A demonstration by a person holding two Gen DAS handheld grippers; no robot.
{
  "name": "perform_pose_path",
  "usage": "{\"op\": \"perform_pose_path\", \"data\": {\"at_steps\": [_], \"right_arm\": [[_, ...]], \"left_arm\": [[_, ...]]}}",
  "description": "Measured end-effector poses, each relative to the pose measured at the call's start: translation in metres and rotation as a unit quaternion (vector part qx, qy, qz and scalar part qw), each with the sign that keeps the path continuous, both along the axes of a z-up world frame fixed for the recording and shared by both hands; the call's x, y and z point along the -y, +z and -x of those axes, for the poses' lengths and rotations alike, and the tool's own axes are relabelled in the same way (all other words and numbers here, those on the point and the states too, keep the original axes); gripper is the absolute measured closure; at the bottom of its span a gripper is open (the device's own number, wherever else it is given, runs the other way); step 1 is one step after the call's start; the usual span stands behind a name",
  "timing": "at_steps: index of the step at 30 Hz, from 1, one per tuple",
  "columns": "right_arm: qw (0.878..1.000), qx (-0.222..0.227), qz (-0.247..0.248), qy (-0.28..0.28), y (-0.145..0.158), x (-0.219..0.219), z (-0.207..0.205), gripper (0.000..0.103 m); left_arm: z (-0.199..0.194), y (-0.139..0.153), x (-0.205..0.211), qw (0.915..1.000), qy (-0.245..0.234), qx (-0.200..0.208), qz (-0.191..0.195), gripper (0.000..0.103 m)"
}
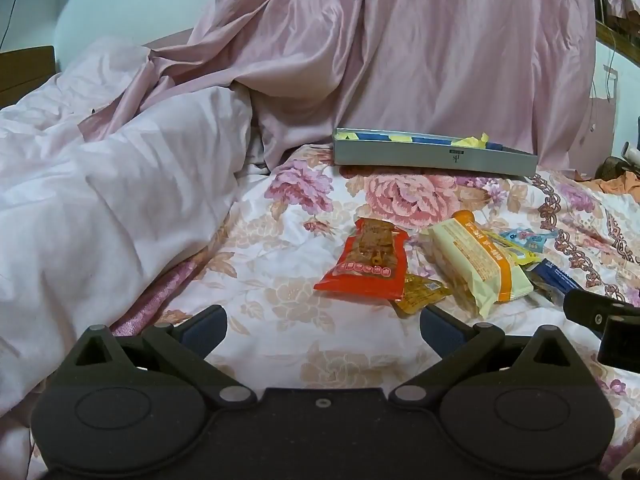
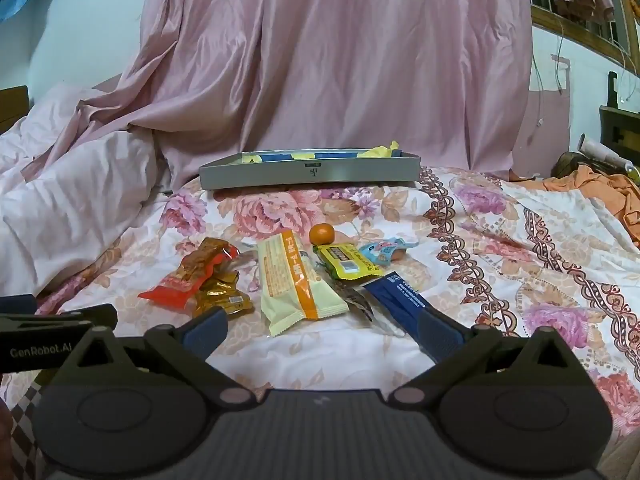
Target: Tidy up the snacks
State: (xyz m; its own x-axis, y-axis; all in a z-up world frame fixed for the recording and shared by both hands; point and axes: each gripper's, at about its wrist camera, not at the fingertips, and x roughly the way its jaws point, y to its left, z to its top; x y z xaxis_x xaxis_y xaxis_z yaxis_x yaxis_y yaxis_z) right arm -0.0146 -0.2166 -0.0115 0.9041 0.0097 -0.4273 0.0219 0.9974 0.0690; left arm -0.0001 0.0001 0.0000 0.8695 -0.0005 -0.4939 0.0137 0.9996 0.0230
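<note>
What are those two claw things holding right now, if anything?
Nothing. The left gripper and the right gripper both stand open and empty, and the snack packets lie untouched on the flowered bedspread.

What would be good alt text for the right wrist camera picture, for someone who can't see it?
The open right gripper hovers over a floral bedspread strewn with snacks: a red packet, a cream-and-orange wrapper, a small orange fruit and a dark blue packet. A shallow grey tray sits behind them before pink drapery.
</note>
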Motion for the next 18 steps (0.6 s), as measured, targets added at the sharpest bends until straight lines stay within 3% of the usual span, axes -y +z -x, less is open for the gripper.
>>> {"op": "perform_pose_path", "data": {"at_steps": [18], "right_arm": [[1.0,-0.003,-0.001,-0.001,-0.0014,-0.0006,0.0001,0.0]], "left_arm": [[0.0001,0.0032,0.0019,1.0,-0.002,-0.001,0.002,0.001]]}}
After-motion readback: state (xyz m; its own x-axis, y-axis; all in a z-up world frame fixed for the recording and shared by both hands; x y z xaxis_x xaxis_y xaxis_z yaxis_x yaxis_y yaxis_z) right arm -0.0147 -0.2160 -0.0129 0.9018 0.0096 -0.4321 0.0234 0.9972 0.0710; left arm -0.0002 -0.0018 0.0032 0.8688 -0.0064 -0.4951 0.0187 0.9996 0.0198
